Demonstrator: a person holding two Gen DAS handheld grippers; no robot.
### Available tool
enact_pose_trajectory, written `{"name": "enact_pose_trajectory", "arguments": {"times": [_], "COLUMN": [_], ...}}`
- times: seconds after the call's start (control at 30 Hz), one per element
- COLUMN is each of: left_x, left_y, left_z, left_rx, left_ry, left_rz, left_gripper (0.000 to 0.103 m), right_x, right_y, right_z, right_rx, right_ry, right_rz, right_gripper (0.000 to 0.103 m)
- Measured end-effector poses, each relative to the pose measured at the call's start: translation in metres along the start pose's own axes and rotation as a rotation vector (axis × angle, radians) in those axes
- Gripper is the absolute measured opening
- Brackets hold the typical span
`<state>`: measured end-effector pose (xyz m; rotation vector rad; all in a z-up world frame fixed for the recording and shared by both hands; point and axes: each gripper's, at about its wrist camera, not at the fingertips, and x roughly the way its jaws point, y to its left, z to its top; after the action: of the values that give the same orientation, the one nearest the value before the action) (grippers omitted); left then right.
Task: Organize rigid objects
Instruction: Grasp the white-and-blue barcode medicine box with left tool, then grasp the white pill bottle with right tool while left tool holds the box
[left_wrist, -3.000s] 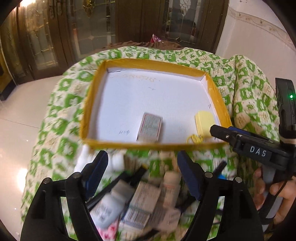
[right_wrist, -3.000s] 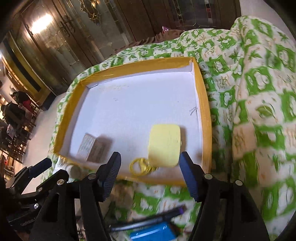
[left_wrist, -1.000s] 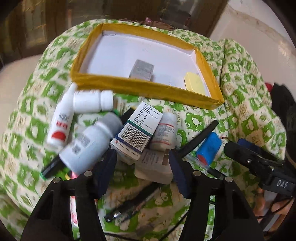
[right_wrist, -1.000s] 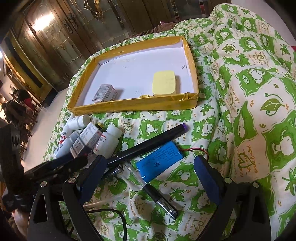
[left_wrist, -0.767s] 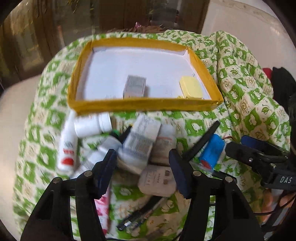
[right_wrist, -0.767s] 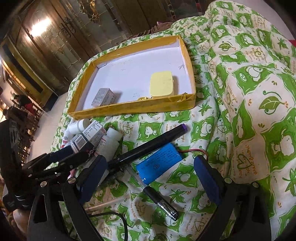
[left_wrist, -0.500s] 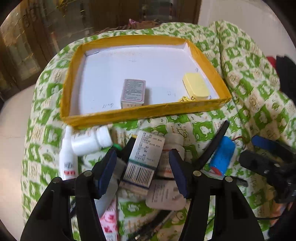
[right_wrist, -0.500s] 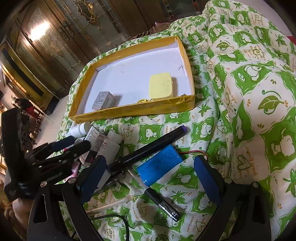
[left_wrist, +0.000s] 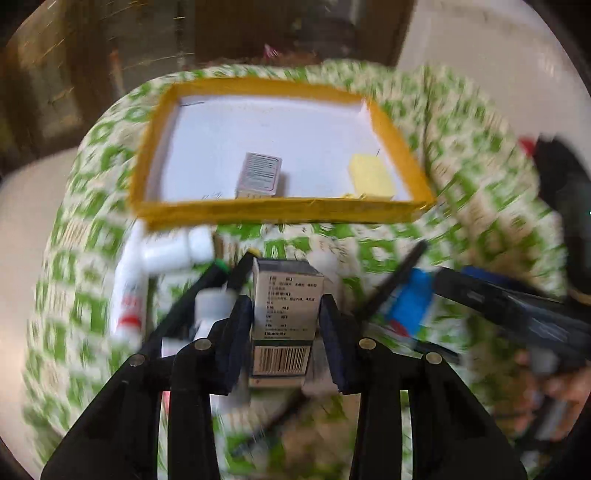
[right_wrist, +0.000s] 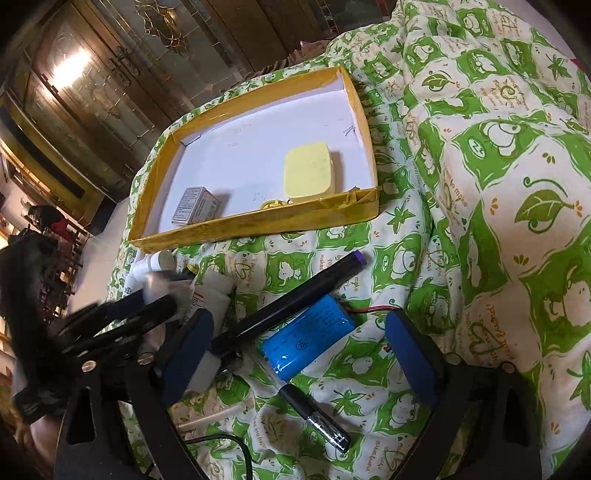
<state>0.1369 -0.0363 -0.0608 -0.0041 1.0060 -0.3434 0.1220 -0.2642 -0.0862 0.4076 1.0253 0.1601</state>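
Observation:
My left gripper (left_wrist: 286, 328) is shut on a white medicine box with a barcode (left_wrist: 284, 317), held over the pile of loose items on the green patterned blanket. The yellow-rimmed tray (left_wrist: 280, 212) lies ahead; it holds a small grey box (left_wrist: 258, 177) and a yellow case (left_wrist: 371, 181). My right gripper (right_wrist: 295, 354) is open, its fingers either side of a blue battery pack (right_wrist: 306, 338) with a black marker (right_wrist: 299, 293) beside it. The tray (right_wrist: 258, 221) also shows in the right wrist view.
White bottles (left_wrist: 173, 251) and a white spray bottle (left_wrist: 127, 288) lie left of the pile. A black pen (right_wrist: 314, 413) lies by the battery. The left gripper's body (right_wrist: 110, 321) is at the right view's left. Dark wooden doors stand behind the bed.
My left gripper has closed on the medicine box and lifted it from the pile; its view is blurred by motion. My right gripper has barely moved.

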Motion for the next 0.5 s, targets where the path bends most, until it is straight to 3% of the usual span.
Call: {"name": "enact_pose_trajectory", "arguments": {"times": [0.13, 0.2, 0.37, 0.5], "left_x": [-0.013, -0.005, -0.003, 0.001], "left_y": [0.009, 0.013, 0.015, 0.015], "left_z": [-0.032, -0.041, -0.040, -0.041], "left_rx": [-0.082, -0.105, -0.123, -0.131], "left_ry": [-0.004, 0.026, 0.017, 0.023], "left_rz": [-0.051, -0.051, -0.065, -0.074], "left_gripper": [0.035, 0.034, 0.034, 0.034], "right_x": [0.008, 0.013, 0.027, 0.057], "right_y": [0.002, 0.006, 0.035, 0.053], "right_z": [0.001, 0.004, 0.021, 0.028], "right_rx": [0.037, 0.073, 0.073, 0.097], "right_ry": [0.062, 0.102, 0.164, 0.244], "right_rz": [0.061, 0.129, 0.222, 0.228], "right_gripper": [0.061, 0.058, 0.058, 0.057]}}
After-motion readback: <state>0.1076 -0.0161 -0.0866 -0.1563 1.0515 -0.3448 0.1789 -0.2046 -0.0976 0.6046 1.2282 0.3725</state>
